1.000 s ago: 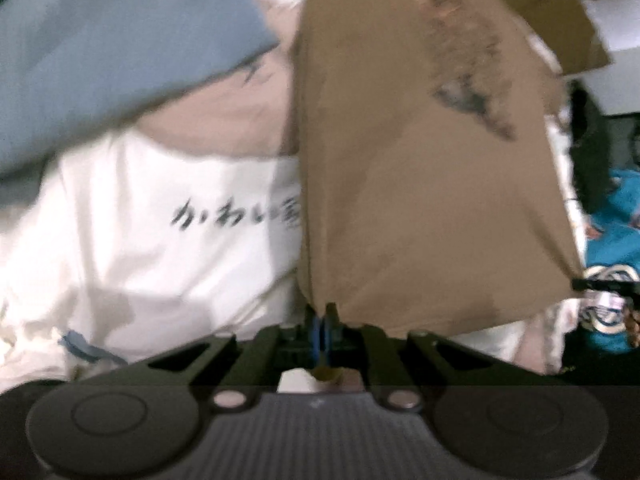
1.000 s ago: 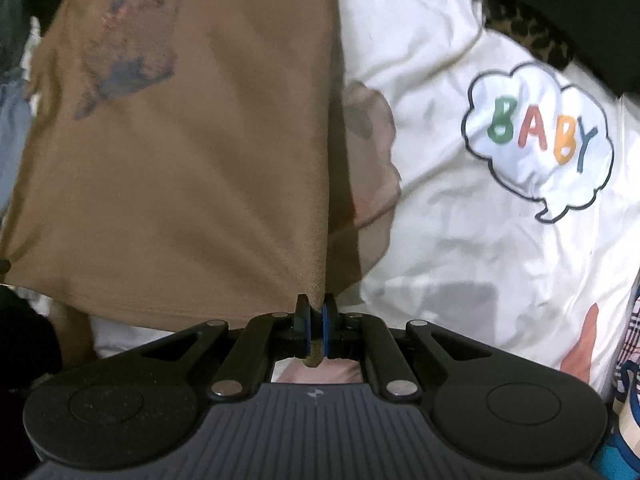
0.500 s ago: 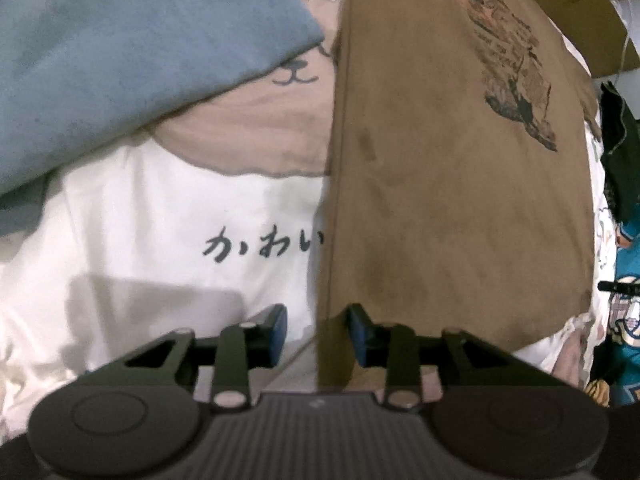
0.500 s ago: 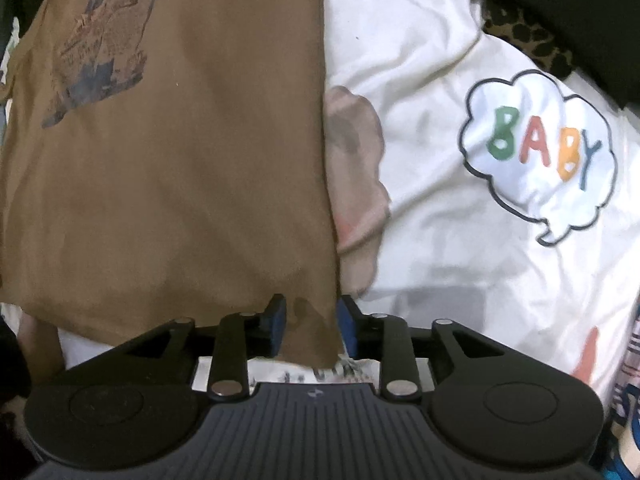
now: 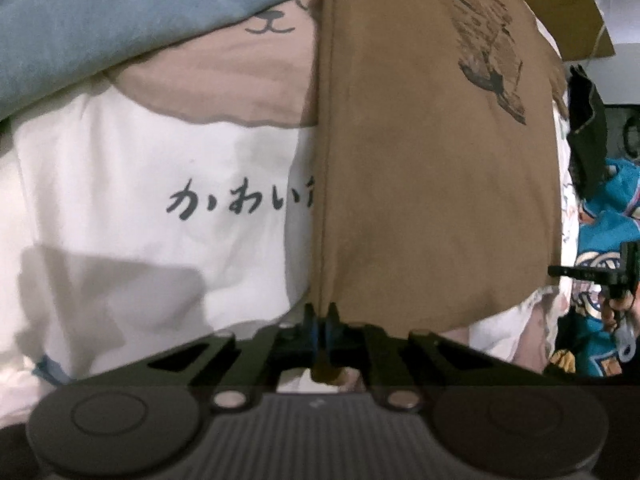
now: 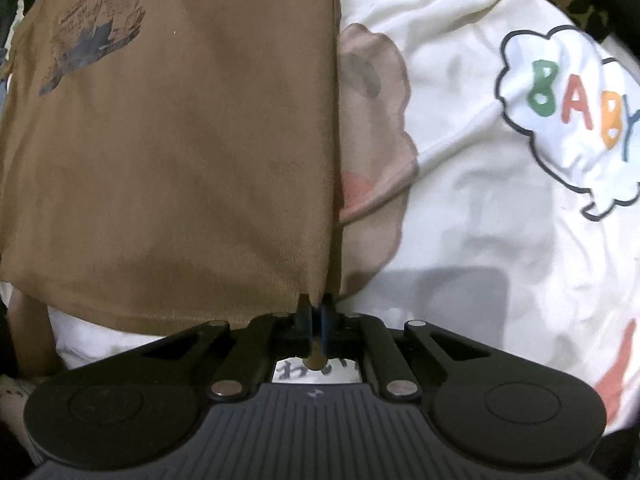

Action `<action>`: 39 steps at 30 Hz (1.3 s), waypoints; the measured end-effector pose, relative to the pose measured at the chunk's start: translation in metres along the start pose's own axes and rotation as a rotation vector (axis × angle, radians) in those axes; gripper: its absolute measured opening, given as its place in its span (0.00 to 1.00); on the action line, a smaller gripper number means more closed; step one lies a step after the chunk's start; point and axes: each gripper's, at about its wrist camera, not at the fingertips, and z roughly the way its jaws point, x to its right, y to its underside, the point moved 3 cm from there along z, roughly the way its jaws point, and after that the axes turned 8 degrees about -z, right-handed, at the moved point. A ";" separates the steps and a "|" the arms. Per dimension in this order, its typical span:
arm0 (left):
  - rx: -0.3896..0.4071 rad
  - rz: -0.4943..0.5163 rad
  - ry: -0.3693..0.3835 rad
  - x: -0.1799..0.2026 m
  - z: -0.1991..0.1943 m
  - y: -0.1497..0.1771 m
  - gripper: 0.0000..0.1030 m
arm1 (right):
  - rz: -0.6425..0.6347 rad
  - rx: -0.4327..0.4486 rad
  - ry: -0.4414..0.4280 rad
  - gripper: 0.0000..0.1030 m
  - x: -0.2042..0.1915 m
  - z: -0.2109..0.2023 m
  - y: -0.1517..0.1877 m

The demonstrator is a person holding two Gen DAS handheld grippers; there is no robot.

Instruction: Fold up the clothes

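1. Left gripper (image 5: 320, 326): its jaws are closed tight on the near left corner of the brown T-shirt (image 5: 432, 168), and a tab of brown cloth shows behind the blue pads. You hold this corner firmly; the cloth is thin and could slip out under a sideways pull.
2. Brown T-shirt: it lies spread on the white printed bed cover (image 5: 152, 184), print side up, its left edge running straight away from the left gripper. A blue garment (image 5: 120, 20) lies well off to the left, clear of it.
3. Right gripper (image 6: 316, 318): its jaws are likewise closed on the shirt's near right corner. The right edge runs straight beside the "BABY" speech bubble (image 6: 568, 120) printed on the cover.
4. With both near corners held, the pictures fit either lifting the hem for a fold or having just laid it down; they do not settle which.
5. Whichever you do, keep both grippers level and equally spaced so the hem stays taut and wrinkle-free.
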 end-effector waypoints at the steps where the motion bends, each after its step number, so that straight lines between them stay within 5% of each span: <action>1: 0.002 0.009 -0.005 0.000 -0.002 0.000 0.03 | -0.002 -0.007 0.012 0.00 -0.002 -0.001 0.000; 5: -0.009 0.019 -0.036 -0.007 0.001 0.001 0.03 | -0.050 -0.058 0.081 0.01 -0.016 -0.001 -0.002; 11: -0.035 0.104 -0.154 -0.009 -0.031 0.007 0.18 | -0.148 -0.093 0.183 0.11 -0.029 -0.040 -0.014; 13: -0.004 0.102 -0.137 -0.010 -0.053 -0.002 0.27 | -0.163 -0.080 0.223 0.26 -0.028 -0.067 -0.021; 15: 0.050 0.109 -0.116 -0.007 -0.076 -0.016 0.36 | -0.185 -0.042 0.256 0.31 -0.033 -0.092 -0.039; 23: 0.207 0.150 -0.143 0.038 -0.130 -0.075 0.37 | -0.247 0.160 0.341 0.43 -0.057 -0.178 -0.112; 32: 0.344 0.191 -0.165 0.071 -0.131 -0.115 0.37 | -0.133 0.395 0.243 0.44 -0.062 -0.155 -0.142; 39: 0.363 0.272 -0.070 0.144 -0.074 -0.169 0.37 | -0.111 0.460 0.216 0.44 -0.066 -0.101 -0.169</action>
